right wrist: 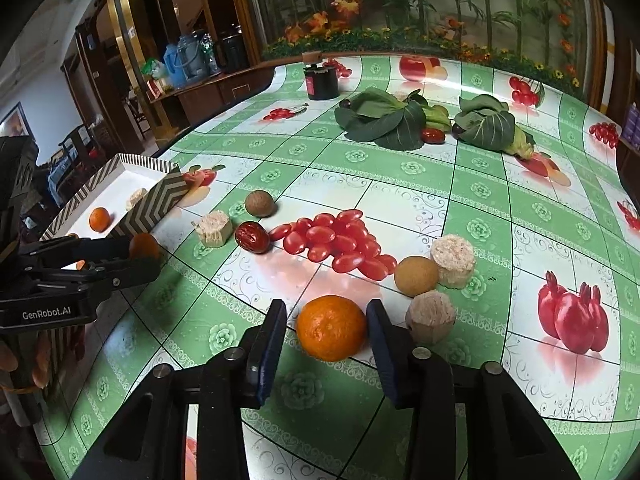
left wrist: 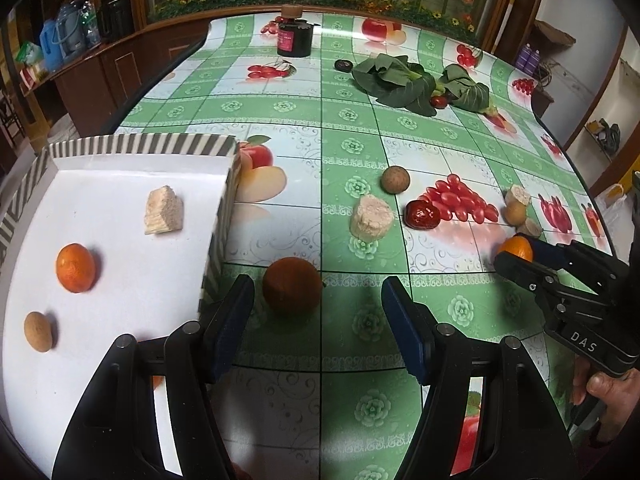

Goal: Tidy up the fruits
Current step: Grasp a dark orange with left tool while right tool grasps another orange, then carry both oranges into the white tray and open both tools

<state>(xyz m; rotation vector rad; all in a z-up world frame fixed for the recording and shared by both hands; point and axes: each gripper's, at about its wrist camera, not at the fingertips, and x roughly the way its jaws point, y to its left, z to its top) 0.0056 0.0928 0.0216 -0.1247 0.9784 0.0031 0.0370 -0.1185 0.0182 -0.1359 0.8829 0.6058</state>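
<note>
left wrist: left gripper [left wrist: 318, 300] spread wide around an orange [left wrist: 292, 285] on the table [left wrist: 360, 152], beside the tray [left wrist: 120, 208], likely for loading | right wrist: right gripper [right wrist: 326, 326] parted, straddling another orange [right wrist: 331, 328], not yet squeezing

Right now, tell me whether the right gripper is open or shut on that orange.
Open. The right gripper brackets the orange on the tablecloth, with gaps visible on both sides.
</note>
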